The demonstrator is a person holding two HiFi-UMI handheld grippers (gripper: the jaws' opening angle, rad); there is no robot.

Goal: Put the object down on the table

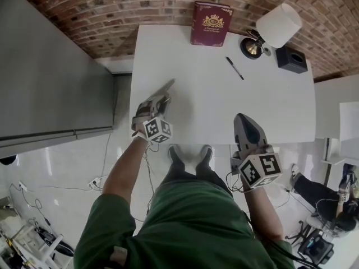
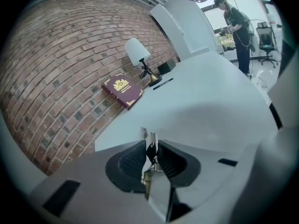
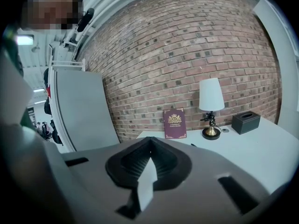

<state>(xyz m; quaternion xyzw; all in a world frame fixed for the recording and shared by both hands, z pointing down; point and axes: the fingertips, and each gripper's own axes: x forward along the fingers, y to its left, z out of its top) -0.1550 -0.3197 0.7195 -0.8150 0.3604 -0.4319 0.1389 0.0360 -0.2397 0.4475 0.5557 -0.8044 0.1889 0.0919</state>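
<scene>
My left gripper (image 1: 160,100) is shut on a thin grey metal object (image 1: 167,86) that sticks out past its tips, over the left part of the white table (image 1: 224,108). In the left gripper view the object (image 2: 153,138) is pinched between the black pads (image 2: 128,160), held above the tabletop (image 2: 210,111); I cannot tell exactly what it is. My right gripper (image 1: 243,118) is shut with nothing in it, near the table's front edge on the right. In the right gripper view its jaws (image 3: 150,143) meet with nothing between them.
A maroon book (image 1: 211,23) stands against the brick wall at the table's far edge. A black pen (image 1: 235,68), a brass lamp with a white shade (image 1: 275,28) and a black box (image 1: 291,59) are at the far right. A grey panel (image 1: 50,83) stands left of the table.
</scene>
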